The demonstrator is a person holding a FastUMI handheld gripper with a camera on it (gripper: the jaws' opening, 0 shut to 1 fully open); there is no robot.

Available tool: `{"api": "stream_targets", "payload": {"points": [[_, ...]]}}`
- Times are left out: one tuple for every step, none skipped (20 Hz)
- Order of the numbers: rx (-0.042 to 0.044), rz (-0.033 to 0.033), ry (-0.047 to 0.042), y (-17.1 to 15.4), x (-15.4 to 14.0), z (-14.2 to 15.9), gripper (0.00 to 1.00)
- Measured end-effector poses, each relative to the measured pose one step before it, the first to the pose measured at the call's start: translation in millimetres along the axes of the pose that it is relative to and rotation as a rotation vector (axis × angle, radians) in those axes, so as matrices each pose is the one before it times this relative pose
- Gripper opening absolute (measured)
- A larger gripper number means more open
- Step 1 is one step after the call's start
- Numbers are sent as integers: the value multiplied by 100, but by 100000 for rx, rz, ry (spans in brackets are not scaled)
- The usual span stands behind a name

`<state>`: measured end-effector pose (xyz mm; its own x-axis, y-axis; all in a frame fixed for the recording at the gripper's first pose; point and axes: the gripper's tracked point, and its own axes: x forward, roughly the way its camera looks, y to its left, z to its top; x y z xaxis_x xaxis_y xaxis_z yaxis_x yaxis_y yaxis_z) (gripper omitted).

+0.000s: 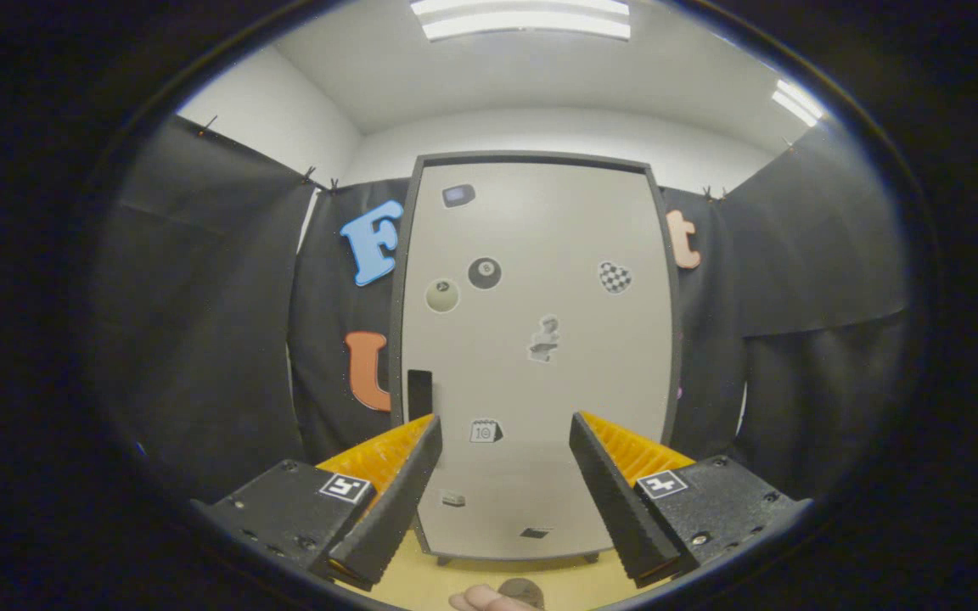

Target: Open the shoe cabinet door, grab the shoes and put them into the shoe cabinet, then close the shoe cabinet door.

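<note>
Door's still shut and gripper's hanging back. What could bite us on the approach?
1. The gripper is open and aimed at the middle of the cabinet door, while the dark handle sits at the door's edge, just beyond one finger. Going straight ahead would likely hit flat panel.
2. The handle looks small and shallow, so the fingers may slip off when pulling.
3. A fingertip lies low between the fingers, possibly in the closing path.

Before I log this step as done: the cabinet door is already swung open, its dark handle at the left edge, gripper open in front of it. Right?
Not quite. In the gripper view the shoe cabinet door is shut, flush in its dark frame. The rest holds: the dark handle sits at its left edge, and the gripper is open in front of it, fingers holding nothing.
</note>
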<state>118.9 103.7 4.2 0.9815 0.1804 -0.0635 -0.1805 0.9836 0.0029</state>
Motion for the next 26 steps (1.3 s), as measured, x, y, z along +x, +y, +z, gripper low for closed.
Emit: {"api": "stream_targets", "payload": {"points": [[1214,1869,1411,1073,1496,-132,99],[878,2343,981,1209,1410,-349,99],[873,1055,1126,780,1510,-251,99],[600,838,2200,610,1412,-674,99],[1141,1076,2171,706,1348,-587,99],[1021,769,2090,588,1237,-451,99],[793,-29,1138,243,1119,-320,99],[1139,-196,522,234,1034,-143,99],[272,537,642,344,898,-217,99],[468,-156,546,190,793,-243,99],[-699,347,1051,188,667,-349,98],[-780,-881,552,15,590,-105,96],[-844,-1956,-366,-162,494,116,93],[-517,-3747,-880,-476,441,202,90],[-2326,12,157,69,456,130,79],[93,1488,2521,640,476,-734,69],[278,852,2631,246,62,-677,60],[347,-1506,-211,-193,276,-24,50],[528,-181,-578,-154,-27,0,40],[-109,-638,1007,34,-204,-55,36],[-409,-52,999,-10,-221,23,35],[-862,636,1228,-42,-59,-47,35],[-313,1309,1101,-37,-257,-128,33],[855,1339,792,29,-394,-55,33],[-307,1565,179,160,-527,-48,32],[-480,1534,-147,81,-604,-94,32]]}}
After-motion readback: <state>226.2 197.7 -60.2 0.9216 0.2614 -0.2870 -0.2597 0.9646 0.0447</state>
